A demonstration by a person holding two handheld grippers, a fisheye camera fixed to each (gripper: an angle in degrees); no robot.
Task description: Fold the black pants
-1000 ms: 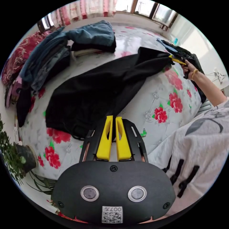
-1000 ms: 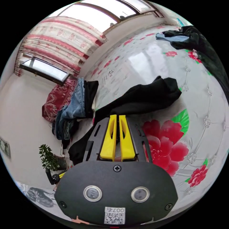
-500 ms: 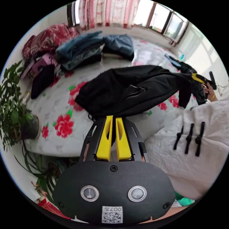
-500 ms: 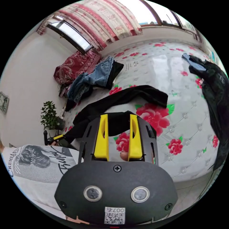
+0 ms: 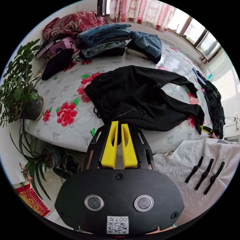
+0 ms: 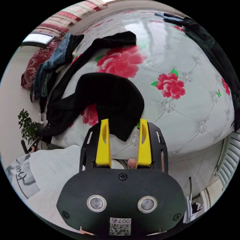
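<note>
Black pants (image 5: 140,97) lie on a floral bed (image 5: 75,130), left gripper (image 5: 119,125) clenched on their waistband, right gripper (image 6: 123,125) released.

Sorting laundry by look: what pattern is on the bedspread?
White bedspread with red flowers; clearest in the left gripper view.

bed (image 5: 75,130): white quilted cover, red flowers | curtains (image 5: 140,12): pink-striped, at bright windows (image 5: 200,37) | potted plant (image 5: 17,87): beside bed | walls: pale

Home bedroom: floral bed (image 5: 75,130), curtains (image 5: 140,11).
</note>
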